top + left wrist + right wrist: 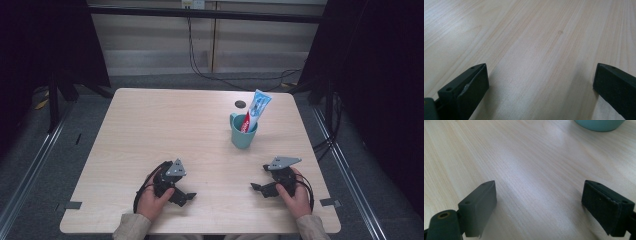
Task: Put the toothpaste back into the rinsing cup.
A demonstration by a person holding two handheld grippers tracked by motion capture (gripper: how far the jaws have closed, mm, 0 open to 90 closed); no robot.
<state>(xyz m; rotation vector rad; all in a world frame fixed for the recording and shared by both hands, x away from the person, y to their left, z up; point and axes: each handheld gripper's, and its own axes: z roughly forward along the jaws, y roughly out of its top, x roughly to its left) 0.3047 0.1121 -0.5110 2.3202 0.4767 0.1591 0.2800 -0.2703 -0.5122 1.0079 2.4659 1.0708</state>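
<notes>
A teal cup [243, 134] stands upright on the right half of the wooden table [165, 125], with a blue, white and red toothpaste tube [258, 108] leaning out of it. My left gripper [185, 188] rests low over the table near the front left, open, with bare wood between its jaws [541, 68]. Over at the front right, my right gripper [259, 178] is open too and holds nothing [539, 183]. The cup's base [599, 124] shows at the top of the right gripper view, well beyond the jaws.
A small dark round hole [240, 104] sits in the tabletop just behind the cup. Black cables [210, 75] run across the floor past the far edge. Dark frame posts [52, 100] stand on both sides of the table.
</notes>
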